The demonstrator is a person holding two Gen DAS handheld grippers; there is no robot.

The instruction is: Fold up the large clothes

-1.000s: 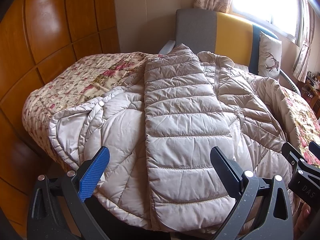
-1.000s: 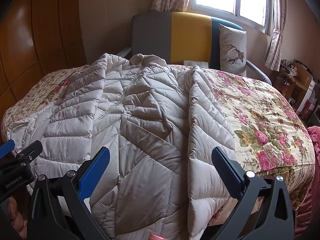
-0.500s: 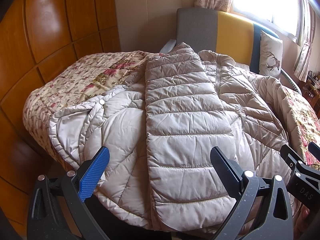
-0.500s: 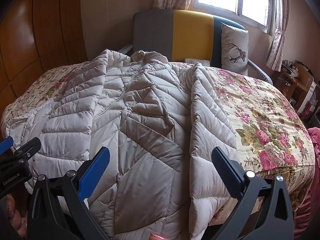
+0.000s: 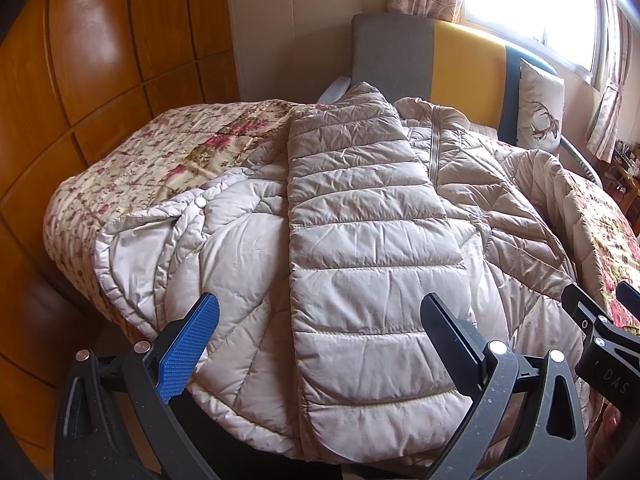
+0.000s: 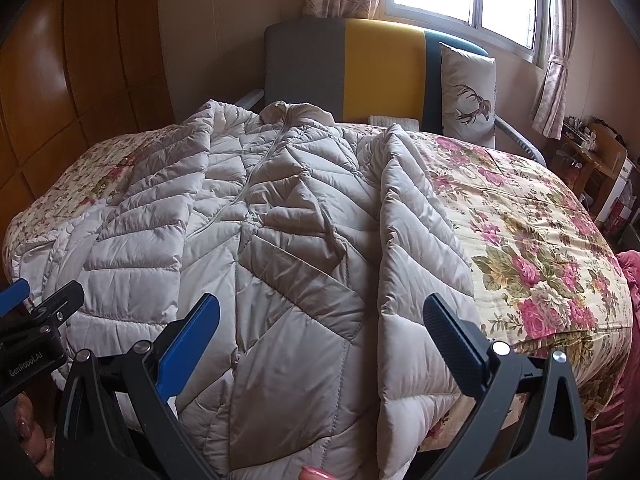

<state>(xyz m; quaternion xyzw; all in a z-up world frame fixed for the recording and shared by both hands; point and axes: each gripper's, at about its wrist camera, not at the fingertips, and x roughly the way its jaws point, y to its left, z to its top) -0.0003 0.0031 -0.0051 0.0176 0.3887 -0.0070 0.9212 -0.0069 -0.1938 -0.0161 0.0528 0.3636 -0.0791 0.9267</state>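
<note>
A large beige quilted puffer jacket (image 5: 360, 240) lies spread on the bed, zip up, hem hanging over the near edge; it also shows in the right wrist view (image 6: 280, 240). One sleeve (image 5: 360, 208) is folded lengthwise over the left half of the body. The other sleeve (image 6: 416, 248) lies along the jacket's right side. My left gripper (image 5: 320, 320) is open and empty above the folded sleeve's cuff. My right gripper (image 6: 320, 320) is open and empty above the hem, and shows at the right edge of the left wrist view (image 5: 600, 320).
The bed carries a floral quilt (image 6: 540, 240). A grey, yellow and blue headboard (image 6: 380, 68) and a deer cushion (image 6: 468, 92) stand behind. Wooden wall panels (image 5: 100, 60) run along the left. A cluttered side table (image 6: 592, 152) stands at the far right.
Both grippers have drawn back and risen slightly from the bed. The jacket has not moved. Both stay open.
</note>
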